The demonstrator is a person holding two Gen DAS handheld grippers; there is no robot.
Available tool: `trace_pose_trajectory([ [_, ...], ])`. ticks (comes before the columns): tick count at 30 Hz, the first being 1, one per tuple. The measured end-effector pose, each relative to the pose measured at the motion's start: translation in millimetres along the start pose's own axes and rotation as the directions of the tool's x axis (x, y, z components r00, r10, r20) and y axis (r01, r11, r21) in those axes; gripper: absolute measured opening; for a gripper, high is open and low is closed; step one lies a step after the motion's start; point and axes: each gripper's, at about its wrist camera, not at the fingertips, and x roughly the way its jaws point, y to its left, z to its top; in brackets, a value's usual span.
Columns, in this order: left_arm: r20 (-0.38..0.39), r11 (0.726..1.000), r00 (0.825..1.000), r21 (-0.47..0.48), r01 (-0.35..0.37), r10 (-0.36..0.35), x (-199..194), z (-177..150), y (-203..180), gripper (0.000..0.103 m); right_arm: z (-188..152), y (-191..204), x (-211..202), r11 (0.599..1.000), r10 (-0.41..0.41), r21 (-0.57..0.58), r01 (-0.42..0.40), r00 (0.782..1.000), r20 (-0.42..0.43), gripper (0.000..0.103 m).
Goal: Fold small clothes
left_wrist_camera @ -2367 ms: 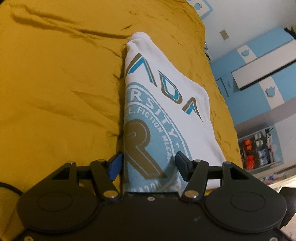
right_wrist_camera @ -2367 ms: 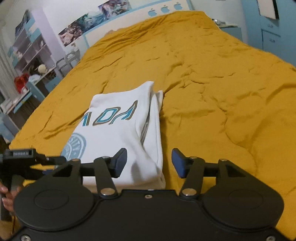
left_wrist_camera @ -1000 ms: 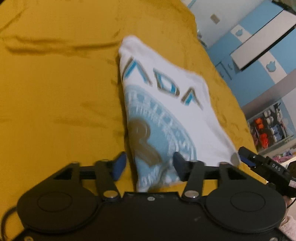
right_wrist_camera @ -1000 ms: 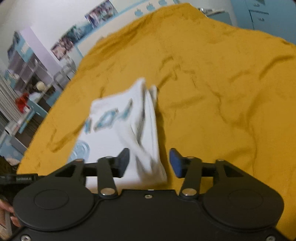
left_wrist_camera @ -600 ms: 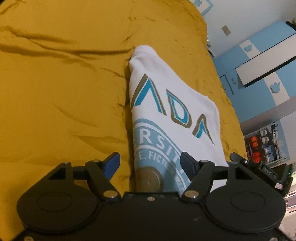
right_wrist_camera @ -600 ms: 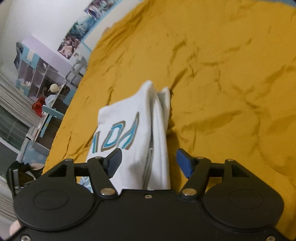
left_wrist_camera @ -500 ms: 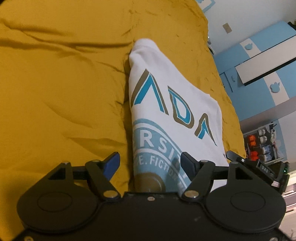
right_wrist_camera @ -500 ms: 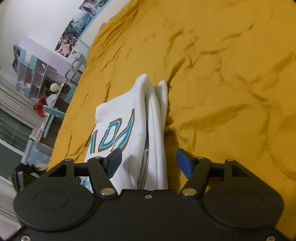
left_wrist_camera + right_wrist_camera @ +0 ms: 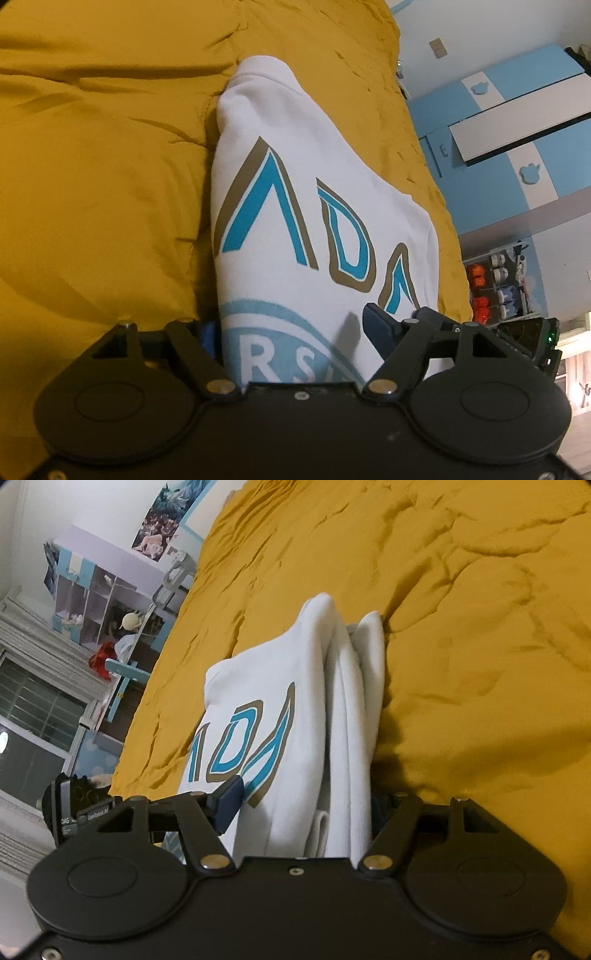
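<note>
bed [image 9: 92, 166] | mustard cover, wrinkled | on it: folded white shirt [image 9: 295, 206]

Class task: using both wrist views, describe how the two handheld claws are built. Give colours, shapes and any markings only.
Both claws match. The left claw and right claw each have a wide matte black body with two round raised discs, black linkage arms pinned with silver rivets, and dark blue finger pads. In the right wrist view, the other claw's black side carries small white lettering, too small to read fully. No sleeves or cables show.

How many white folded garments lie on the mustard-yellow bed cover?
1: the white folded garment lies on the mustard-yellow bed cover, near one edge. Its thick layers may hide another piece.
</note>
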Motion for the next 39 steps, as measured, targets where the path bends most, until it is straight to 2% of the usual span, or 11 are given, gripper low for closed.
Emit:
trace_pose_trajectory([
  [2, 0.000, 1.000, 1.000, 0.007, -0.010, 0.010, 1, 1, 1, 0.057, 4, -2, 4, 1.000, 0.006, 0.006, -0.006, 1.000, -0.006, 0.061],
  [5, 0.012, 1.000, 1.000, -0.005, -0.004, 0.004, -1, 1, 4, 0.042, 6, 1, 7, 1.000, -0.018, -0.008, 0.018, 1.000, -0.018, 0.050],
  [8, 0.018, 0.999, 1.000, -0.029, 0.015, -0.014, -5, 0, 6, 0.032, 5, 7, 7, 0.999, -0.035, -0.026, 0.035, 0.999, -0.017, 0.042],
  [11, 0.029, 1.000, 0.999, -0.019, 0.014, -0.014, -12, -1, 0, 0.027, 6, 15, 3, 0.998, -0.047, -0.033, 0.047, 0.999, -0.002, 0.033],
  [19, 0.049, 1.000, 0.999, 0.019, 0.016, -0.017, -38, 5, -20, 0.023, 12, 46, -12, 0.996, -0.051, -0.066, 0.053, 0.998, 0.040, 0.028],
  [27, 0.132, 0.996, 0.991, 0.083, -0.023, 0.011, -118, 16, -27, 0.023, 13, 105, -7, 0.991, 0.019, -0.131, -0.011, 0.998, 0.060, 0.028],
  [34, 0.202, 0.992, 0.978, 0.099, -0.077, 0.056, -184, 24, 2, 0.024, 7, 155, 33, 0.981, 0.072, -0.186, -0.061, 0.996, 0.056, 0.028],
  [39, 0.192, 0.993, 0.978, 0.069, -0.096, 0.081, -189, 24, 42, 0.024, 1, 153, 71, 0.985, 0.059, -0.164, -0.054, 0.998, 0.023, 0.028],
])
